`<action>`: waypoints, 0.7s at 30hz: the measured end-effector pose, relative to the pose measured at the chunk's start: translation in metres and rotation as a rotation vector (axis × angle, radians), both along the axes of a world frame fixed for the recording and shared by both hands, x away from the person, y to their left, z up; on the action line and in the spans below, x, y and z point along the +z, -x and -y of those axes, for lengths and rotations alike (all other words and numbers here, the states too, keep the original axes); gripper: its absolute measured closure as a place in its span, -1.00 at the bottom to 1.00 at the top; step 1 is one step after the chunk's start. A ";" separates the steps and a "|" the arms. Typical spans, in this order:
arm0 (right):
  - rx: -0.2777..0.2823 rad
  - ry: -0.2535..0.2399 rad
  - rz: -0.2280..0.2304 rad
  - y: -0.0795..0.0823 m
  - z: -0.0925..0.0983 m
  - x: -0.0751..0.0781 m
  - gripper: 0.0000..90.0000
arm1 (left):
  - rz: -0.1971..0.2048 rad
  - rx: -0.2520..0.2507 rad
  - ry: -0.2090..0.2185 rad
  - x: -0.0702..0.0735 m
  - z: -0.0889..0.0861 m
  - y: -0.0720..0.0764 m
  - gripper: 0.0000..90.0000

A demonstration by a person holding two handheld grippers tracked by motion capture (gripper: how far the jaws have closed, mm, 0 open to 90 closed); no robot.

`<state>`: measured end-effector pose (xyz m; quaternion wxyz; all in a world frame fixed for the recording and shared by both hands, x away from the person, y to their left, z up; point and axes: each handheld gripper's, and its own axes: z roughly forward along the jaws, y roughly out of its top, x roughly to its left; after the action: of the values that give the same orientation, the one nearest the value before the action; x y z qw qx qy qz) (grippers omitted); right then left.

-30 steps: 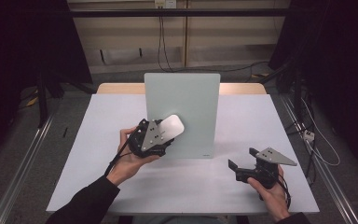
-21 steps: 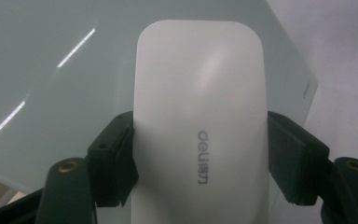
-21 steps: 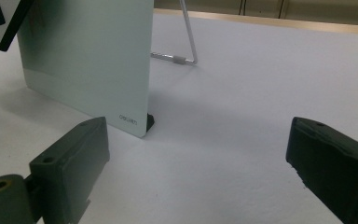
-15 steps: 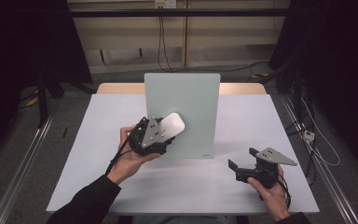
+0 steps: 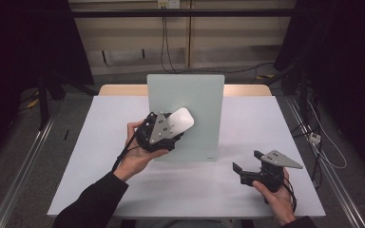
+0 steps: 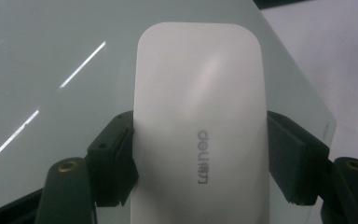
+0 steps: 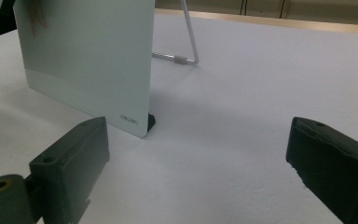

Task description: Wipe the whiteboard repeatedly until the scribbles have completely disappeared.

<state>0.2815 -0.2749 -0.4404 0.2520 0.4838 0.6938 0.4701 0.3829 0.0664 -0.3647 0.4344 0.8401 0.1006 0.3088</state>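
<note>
Left gripper (image 5: 171,130) clamped on the white board eraser (image 5: 179,120), held flat against the upper left of the standing glass writing board (image 5: 197,90). Some red scribble (image 7: 36,18) visible near the board's top corner in the right gripper view, so wiping probably not finished. Right gripper (image 5: 245,172) resting on the white table (image 5: 100,156), jaws apart, holding nothing, near the board's lower right corner.

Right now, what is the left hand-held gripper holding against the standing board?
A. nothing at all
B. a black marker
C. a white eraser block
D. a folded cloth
C: the left hand-held gripper has both jaws pressed on the sides of a white eraser block, its face toward the pale green board.
</note>
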 end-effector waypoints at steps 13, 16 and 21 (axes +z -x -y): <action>0.005 0.005 0.003 0.000 -0.001 0.000 -0.87 | -0.017 -0.041 -0.081 -0.030 0.004 0.014 -0.31; 0.004 0.000 -0.001 0.000 0.000 0.000 -0.87 | -0.024 -0.042 -0.077 -0.029 0.001 0.013 -0.31; 0.005 0.000 0.000 0.000 0.000 0.000 -0.87 | -0.021 -0.017 -0.031 -0.020 -0.009 0.008 -0.31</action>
<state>0.2816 -0.2744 -0.4405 0.2511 0.4822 0.6950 0.4707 0.3750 0.0754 -0.3846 0.4227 0.8509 0.0930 0.2978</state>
